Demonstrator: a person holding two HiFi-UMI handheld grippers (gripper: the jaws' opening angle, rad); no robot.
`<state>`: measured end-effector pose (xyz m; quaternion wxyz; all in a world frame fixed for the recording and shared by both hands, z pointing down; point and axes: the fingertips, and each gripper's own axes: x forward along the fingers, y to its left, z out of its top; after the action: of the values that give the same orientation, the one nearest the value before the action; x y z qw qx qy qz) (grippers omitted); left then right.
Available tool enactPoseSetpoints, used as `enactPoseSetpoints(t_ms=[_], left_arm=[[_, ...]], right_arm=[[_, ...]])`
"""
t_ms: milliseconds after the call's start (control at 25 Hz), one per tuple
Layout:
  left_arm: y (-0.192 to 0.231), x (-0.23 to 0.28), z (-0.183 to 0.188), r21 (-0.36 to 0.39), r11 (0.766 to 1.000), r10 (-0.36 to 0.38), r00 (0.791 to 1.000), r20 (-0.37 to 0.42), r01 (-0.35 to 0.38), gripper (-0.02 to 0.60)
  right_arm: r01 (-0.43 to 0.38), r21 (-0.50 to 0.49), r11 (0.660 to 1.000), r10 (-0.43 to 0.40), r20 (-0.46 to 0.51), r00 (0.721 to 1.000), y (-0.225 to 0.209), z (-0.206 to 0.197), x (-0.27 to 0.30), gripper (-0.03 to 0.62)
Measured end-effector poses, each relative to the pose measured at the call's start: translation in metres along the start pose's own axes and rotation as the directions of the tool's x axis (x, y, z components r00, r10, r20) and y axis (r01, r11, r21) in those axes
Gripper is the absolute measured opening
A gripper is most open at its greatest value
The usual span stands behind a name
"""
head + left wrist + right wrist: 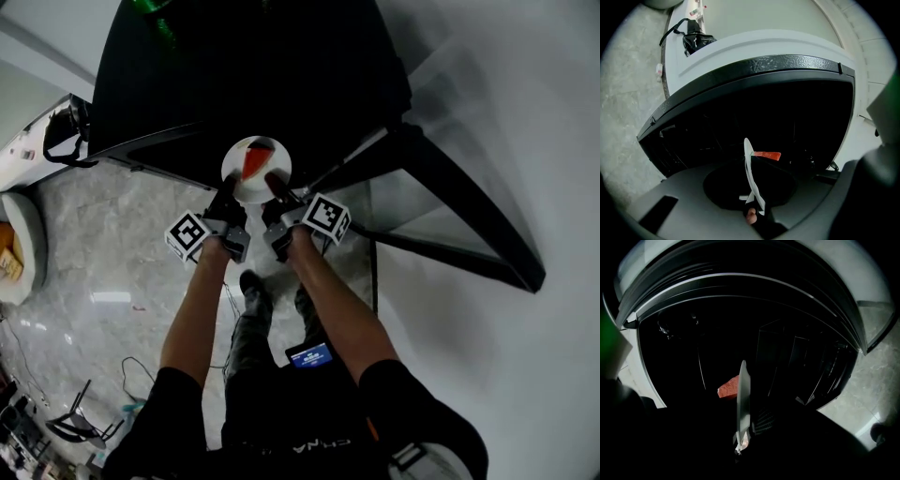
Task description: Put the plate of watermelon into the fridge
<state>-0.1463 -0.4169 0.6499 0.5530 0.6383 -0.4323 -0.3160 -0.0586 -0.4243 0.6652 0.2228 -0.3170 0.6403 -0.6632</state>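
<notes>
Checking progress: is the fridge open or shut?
Open: the black fridge shows its dark interior, its door swung out right of the white round plate.

Glossy grey marble floor [112, 262] spreads left, a white wall [534, 112] rises at right.

The fridge [253, 75] stands open straight ahead of the plate [256, 169], its dark mouth wide, with nothing across the middle in either gripper view. Inside, wire racks [806, 366] line the cavity on the side that the plate's underside faces; how deep the room beyond them runs cannot be told. The open door [450, 206] juts out on the person's right, near the right claw [277, 190], and walls off that side. Outside the left claw [226, 199] lies bare floor [122, 253]; a white table [28, 139] carrying a black bag [66, 131] flanks the fridge's left edge.
</notes>
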Motion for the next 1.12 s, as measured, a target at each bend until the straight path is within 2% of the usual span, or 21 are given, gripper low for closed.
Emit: enactPoseSetpoints(t_ms=[440, 760, 1000, 1120], left_arm=[[0.032, 0.02, -0.013, -0.015, 1.0, -0.007, 1.0, -0.03, 0.006, 0.048], [0.053, 0.031, -0.008, -0.043, 0.999, 0.015, 1.0, -0.004, -0.015, 0.048], [0.061, 0.035, -0.003, -0.05, 0.998, 0.025, 0.999, 0.025, -0.024, 0.043], [0.064, 0.038, 0.002, -0.03, 0.999, 0.035, 0.999, 0.037, -0.033, 0.037]], right_arm=[[0.009, 0.019, 1.0, -0.01, 0.051, 0.999, -0.036, 0.021, 0.04, 0.029], [0.016, 0.028, 0.999, -0.018, 0.057, 0.998, -0.053, 0.026, 0.052, 0.031], [0.063, -0.04, 0.997, -0.063, -0.007, 0.998, -0.058, 0.025, 0.057, 0.031], [0.095, -0.099, 0.991, -0.099, -0.044, 0.994, -0.061, 0.023, 0.059, 0.032]])
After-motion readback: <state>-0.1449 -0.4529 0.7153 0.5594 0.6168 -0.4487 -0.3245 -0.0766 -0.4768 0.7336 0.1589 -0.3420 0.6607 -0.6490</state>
